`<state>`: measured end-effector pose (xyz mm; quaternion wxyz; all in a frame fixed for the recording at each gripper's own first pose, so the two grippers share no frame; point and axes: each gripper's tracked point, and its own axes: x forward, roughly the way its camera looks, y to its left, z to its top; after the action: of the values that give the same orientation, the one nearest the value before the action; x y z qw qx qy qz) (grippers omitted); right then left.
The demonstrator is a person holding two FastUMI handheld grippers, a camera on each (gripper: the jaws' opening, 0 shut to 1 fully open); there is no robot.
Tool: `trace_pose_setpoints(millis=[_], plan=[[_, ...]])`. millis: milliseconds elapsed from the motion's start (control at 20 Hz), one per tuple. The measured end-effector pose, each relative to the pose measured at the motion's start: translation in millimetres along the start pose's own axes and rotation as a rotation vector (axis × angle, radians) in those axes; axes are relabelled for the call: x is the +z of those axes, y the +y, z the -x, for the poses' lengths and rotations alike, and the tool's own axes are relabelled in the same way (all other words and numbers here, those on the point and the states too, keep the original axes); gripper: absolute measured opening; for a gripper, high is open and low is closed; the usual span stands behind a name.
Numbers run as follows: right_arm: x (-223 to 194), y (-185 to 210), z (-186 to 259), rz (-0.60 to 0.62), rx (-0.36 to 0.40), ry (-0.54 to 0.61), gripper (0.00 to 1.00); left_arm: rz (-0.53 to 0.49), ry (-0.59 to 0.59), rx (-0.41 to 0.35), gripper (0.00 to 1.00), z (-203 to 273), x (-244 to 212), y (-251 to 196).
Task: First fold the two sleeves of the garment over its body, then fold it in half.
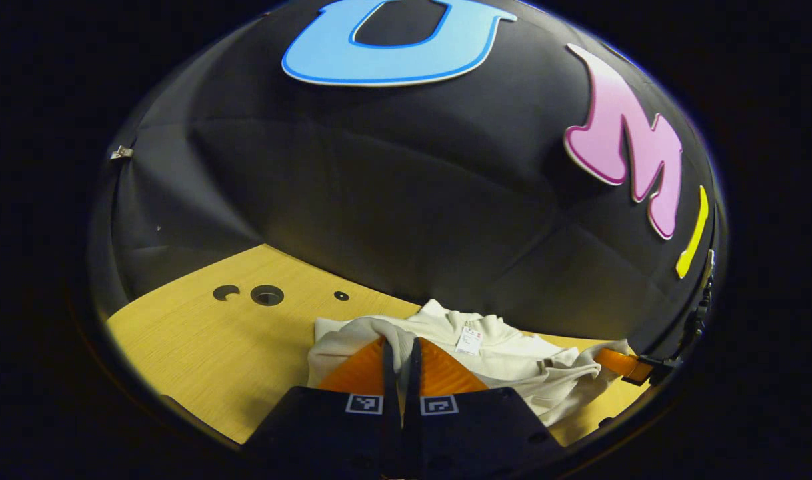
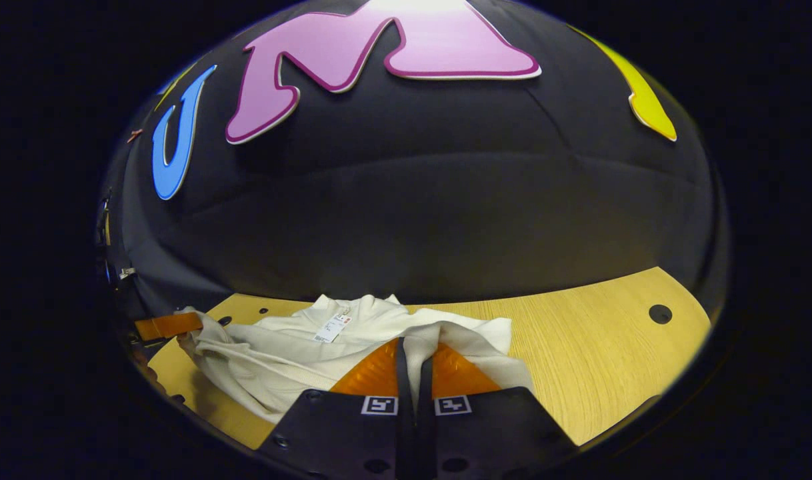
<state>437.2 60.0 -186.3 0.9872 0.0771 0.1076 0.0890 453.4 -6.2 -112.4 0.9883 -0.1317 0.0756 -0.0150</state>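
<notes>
A cream garment (image 1: 506, 363) lies bunched on the wooden table (image 1: 206, 347), a white tag (image 1: 469, 341) showing near its collar. In the left gripper view my left gripper (image 1: 401, 345) is shut, with a fold of the fabric pinched between its fingers. The right gripper (image 1: 623, 364) holds the cloth at the far right edge. In the right gripper view the garment (image 2: 279, 357) spreads to the left with its tag (image 2: 331, 329) on top. My right gripper (image 2: 415, 350) is shut on a raised fold of it. The left gripper (image 2: 168, 325) grips the far left end.
Round holes (image 1: 267, 295) are cut into the table at the left, and another hole (image 2: 660, 313) sits at the far right. The black booth wall (image 1: 406, 200) rises just behind the garment. Bare wood (image 2: 593, 360) extends to the right of the cloth.
</notes>
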Motion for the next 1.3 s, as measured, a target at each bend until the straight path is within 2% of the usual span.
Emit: trace_pose_setpoints(millis=[50,150,200,250,300,350,500,550,600,650,700,750,800,850,900,950,1000,1050,1300], plan=[[-1,-2,-5,0.011,-0.011,-0.003,0.05,0.006,0.011,0.014,0.06,-8,-2,3],[-7,-5,-14,0.044,-0.028,-0.001,0.06,0.012,0.027,0.034,0.06,-24,-6,9],[-9,-7,-17,0.054,-0.039,-0.001,0.09,0.013,0.036,0.042,0.06,-30,-10,12],[-11,-8,-19,0.051,-0.037,-0.002,0.13,0.023,0.041,0.049,0.11,-35,-11,14],[-11,-8,-20,0.040,-0.036,-0.003,0.18,0.036,0.040,0.053,0.07,-40,-10,14],[-12,-9,-23,0.025,-0.033,-0.002,0.18,0.046,0.045,0.053,0.08,-43,-10,14],[-14,-7,-23,0.022,-0.025,0.001,0.28,0.017,0.049,0.067,0.13,-49,-10,16],[-14,-3,-20,0.028,-0.011,0.003,0.28,0.006,0.044,0.066,0.14,-47,-7,13],[-16,0,-19,0.032,-0.002,0.008,0.32,-0.002,0.038,0.061,0.21,-47,-3,10],[-15,4,-16,0.035,0.006,0.009,0.42,-0.005,0.028,0.052,0.39,-44,3,6],[-13,8,-11,0.044,0.010,0.011,0.60,-0.010,0.017,0.041,0.58,-40,8,3],[-11,13,-7,0.059,0.019,0.009,0.73,-0.024,0.005,0.034,0.77,-36,15,1],[-9,19,-3,0.072,0.030,0.009,0.69,-0.044,-0.009,0.044,0.68,-28,24,2],[-6,24,1,0.082,0.040,0.009,0.75,-0.060,-0.020,0.053,0.70,-22,31,3],[-3,26,7,0.098,0.041,0.005,0.95,-0.072,-0.024,0.052,0.74,-13,38,0],[2,26,13,0.116,0.032,-0.004,0.96,-0.086,-0.019,0.052,0.76,-5,42,-2],[6,25,22,0.128,0.021,-0.014,0.97,-0.101,-0.012,0.057,0.90,7,45,-3],[11,25,31,0.136,0.012,-0.023,0.97,-0.110,-0.008,0.056,0.95,19,48,-5],[37,17,96,0.160,-0.041,-0.043,0.97,-0.167,-0.051,0.020,0.98,95,66,-28]])
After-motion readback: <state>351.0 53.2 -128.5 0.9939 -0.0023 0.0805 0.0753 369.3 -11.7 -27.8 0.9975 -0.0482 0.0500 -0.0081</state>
